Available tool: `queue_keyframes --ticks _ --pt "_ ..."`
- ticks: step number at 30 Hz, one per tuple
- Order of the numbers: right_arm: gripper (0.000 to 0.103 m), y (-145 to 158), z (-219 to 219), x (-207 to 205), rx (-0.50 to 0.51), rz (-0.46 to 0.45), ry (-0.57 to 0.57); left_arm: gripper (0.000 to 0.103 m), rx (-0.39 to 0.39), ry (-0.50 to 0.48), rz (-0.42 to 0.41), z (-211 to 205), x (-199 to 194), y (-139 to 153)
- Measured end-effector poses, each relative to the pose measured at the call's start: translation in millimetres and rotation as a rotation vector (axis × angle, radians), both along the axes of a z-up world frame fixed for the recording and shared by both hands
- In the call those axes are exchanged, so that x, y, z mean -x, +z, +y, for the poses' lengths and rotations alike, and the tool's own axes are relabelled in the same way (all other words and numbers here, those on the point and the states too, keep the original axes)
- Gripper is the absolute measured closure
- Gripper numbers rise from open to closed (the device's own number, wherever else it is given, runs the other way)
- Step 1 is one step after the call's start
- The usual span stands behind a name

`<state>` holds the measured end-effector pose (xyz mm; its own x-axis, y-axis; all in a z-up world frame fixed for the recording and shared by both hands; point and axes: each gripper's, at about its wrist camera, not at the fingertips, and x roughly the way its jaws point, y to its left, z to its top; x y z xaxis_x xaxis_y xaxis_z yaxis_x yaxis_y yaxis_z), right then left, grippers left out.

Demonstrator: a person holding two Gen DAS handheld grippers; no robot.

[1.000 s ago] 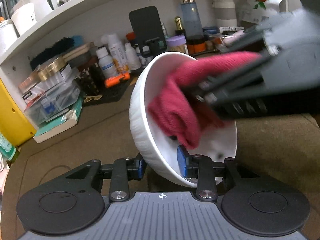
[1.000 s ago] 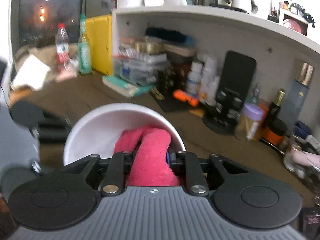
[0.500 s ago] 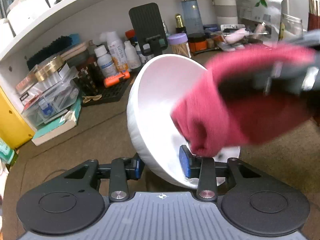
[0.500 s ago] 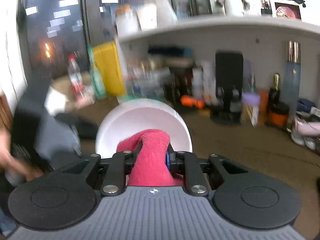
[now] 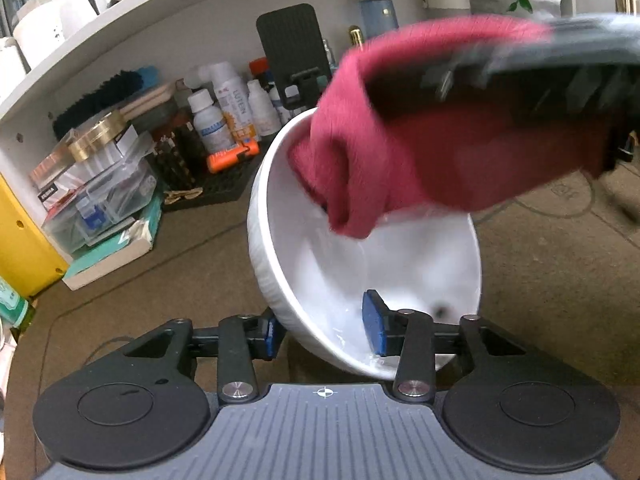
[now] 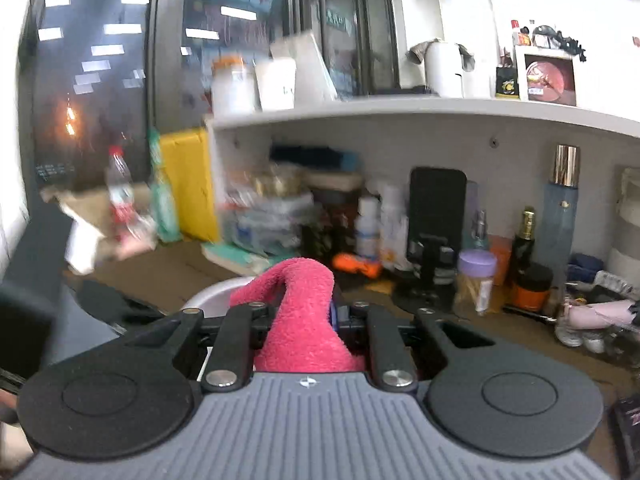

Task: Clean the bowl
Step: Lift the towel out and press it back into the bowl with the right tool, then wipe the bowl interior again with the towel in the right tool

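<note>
A white ribbed bowl [image 5: 360,264] is tilted on its side above the brown table, its opening facing right. My left gripper [image 5: 324,330] is shut on the bowl's near rim, one blue pad inside and one outside. My right gripper [image 6: 304,320] is shut on a red cloth [image 6: 300,320]. In the left wrist view the cloth [image 5: 400,148] hangs over the bowl's upper rim, its lower fold just inside the bowl. In the right wrist view only a sliver of the bowl's rim [image 6: 216,294] shows beneath the cloth. A small dark speck [image 5: 441,312] sits on the bowl's inner wall.
A white shelf [image 5: 160,20] runs along the back. Under it stand several bottles [image 5: 216,120], a black phone stand [image 5: 294,52], clear boxes [image 5: 100,188] and an orange tool [image 5: 232,156]. A yellow box [image 6: 188,184] and two bottles [image 6: 120,196] stand at the left.
My right gripper has lifted the red cloth from deep inside the bowl up to its upper rim. The bowl's inner wall now shows. The left gripper's hold on the bowl is unchanged.
</note>
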<state>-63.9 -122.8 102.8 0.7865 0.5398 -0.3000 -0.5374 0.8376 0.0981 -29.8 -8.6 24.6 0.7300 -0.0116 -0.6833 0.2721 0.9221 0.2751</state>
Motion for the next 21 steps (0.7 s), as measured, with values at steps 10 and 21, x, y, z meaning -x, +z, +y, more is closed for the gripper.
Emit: queue_keyframes --ticks 10,21 --pt "0.045 -47 11 12 0.265 0.085 0.149 0.054 -0.036 -0.029 0.008 0 -3 2" --pt "0.081 -24 51 24 0.687 -0.051 0.263 0.051 -0.115 -0.099 0.038 2 0 2"
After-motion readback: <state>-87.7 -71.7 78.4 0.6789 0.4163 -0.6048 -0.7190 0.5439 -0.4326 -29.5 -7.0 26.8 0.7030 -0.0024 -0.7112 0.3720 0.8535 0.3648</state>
